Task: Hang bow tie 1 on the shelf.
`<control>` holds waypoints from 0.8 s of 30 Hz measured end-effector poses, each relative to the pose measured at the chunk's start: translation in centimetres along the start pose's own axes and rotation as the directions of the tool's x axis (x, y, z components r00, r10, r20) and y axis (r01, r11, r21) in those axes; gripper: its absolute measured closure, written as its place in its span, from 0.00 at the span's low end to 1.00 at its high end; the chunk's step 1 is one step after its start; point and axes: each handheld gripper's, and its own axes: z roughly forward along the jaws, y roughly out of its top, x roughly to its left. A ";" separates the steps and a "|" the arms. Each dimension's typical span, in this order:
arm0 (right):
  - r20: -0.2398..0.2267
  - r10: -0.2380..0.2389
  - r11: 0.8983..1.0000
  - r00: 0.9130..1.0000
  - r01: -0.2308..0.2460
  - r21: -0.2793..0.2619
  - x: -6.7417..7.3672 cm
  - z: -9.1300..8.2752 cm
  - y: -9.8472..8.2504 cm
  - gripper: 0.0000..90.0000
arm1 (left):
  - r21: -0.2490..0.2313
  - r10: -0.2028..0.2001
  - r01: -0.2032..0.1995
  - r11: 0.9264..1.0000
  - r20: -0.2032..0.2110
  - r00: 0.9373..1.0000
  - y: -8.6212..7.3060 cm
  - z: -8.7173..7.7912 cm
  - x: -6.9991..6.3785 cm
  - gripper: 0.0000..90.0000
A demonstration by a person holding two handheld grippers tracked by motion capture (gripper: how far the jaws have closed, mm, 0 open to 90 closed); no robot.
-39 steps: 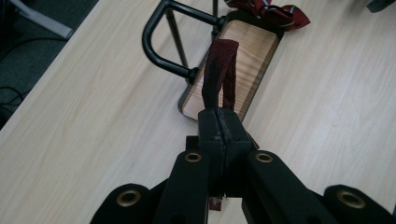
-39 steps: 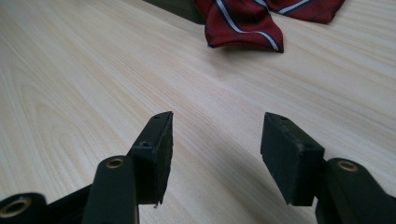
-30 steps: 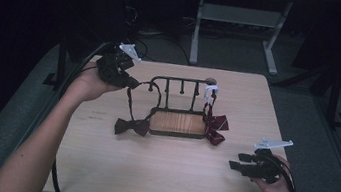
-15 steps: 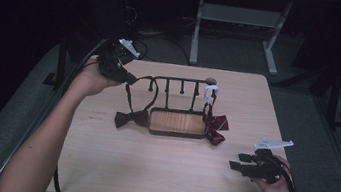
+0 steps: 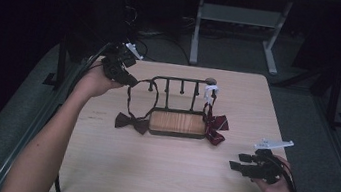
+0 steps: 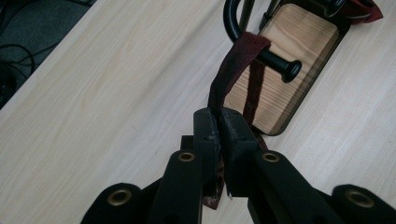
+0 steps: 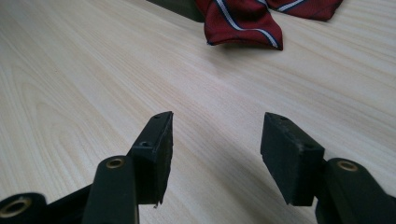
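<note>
A dark bow tie (image 5: 132,122) lies on the table left of a black peg rack with a wooden base (image 5: 177,123). Its maroon strap (image 6: 233,65) runs up over the rack's left end peg (image 6: 280,65). My left gripper (image 5: 130,81) (image 6: 219,114) is shut on that strap just left of the peg. Its jaws have just been opening a little, with the strap still pinched between the pads. A red striped bow tie (image 5: 214,127) (image 7: 243,21) hangs at the rack's right end. My right gripper (image 5: 234,166) (image 7: 215,135) rests open and holds nothing near the front right.
A white tag (image 5: 211,89) sits at the top of the rack's right post. The light wooden table (image 5: 157,175) ends close behind my right hand. A desk frame (image 5: 239,20) stands on the floor beyond the far edge.
My left hand has come slightly down and toward the rack with the strap. The dark bow tie shifted a little on the table. The right gripper stayed still.
</note>
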 end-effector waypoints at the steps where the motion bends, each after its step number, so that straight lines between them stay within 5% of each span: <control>1: 0.000 -0.001 1.000 1.000 0.001 -0.001 0.0 0.0 0.0 0.49 | 0.000 -0.005 0.005 1.000 -0.001 1.000 -0.2 0.1 0.0 0.93; 14: 0.001 0.003 1.000 1.000 -0.003 0.003 0.0 0.1 0.0 0.48 | -0.021 -0.040 0.040 0.999 0.022 0.999 -1.9 0.3 0.3 0.82; 24: 0.009 0.006 1.000 1.000 -0.006 -0.005 -0.2 -0.1 -0.1 0.47 | -0.031 -0.015 0.016 0.999 0.033 0.999 -3.2 0.1 -0.7 0.78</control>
